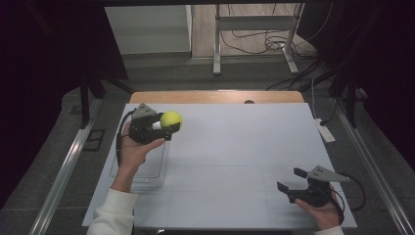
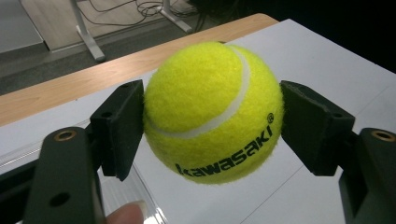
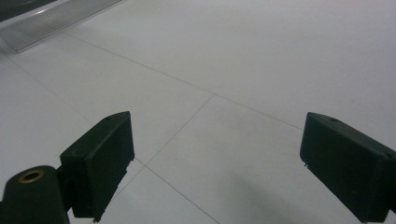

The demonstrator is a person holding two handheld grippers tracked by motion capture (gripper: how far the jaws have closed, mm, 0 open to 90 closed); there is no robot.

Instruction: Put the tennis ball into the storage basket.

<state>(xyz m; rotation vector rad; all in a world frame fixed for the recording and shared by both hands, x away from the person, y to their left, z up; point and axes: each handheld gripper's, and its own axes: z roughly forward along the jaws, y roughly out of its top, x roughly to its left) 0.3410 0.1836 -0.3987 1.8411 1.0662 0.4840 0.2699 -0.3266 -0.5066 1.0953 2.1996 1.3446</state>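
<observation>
A yellow tennis ball [image 1: 171, 119] [image 2: 212, 112] with black lettering is held above the white table at the left. My left gripper [image 1: 169, 125] [image 2: 212, 119] is shut on it, one black pad pressing each side. A clear plastic box [image 1: 145, 169] stands on the table below the left hand. At the near right, my right gripper [image 1: 292, 180] [image 3: 217, 168] rests low over the white surface, its jaws wide apart with nothing between them.
The white table top [image 1: 230, 147] has faint grid lines and a wooden strip [image 1: 215, 96] along its far edge. A white power strip [image 1: 325, 131] lies off the right side. Metal desk legs [image 1: 217, 44] and cables stand on the floor behind.
</observation>
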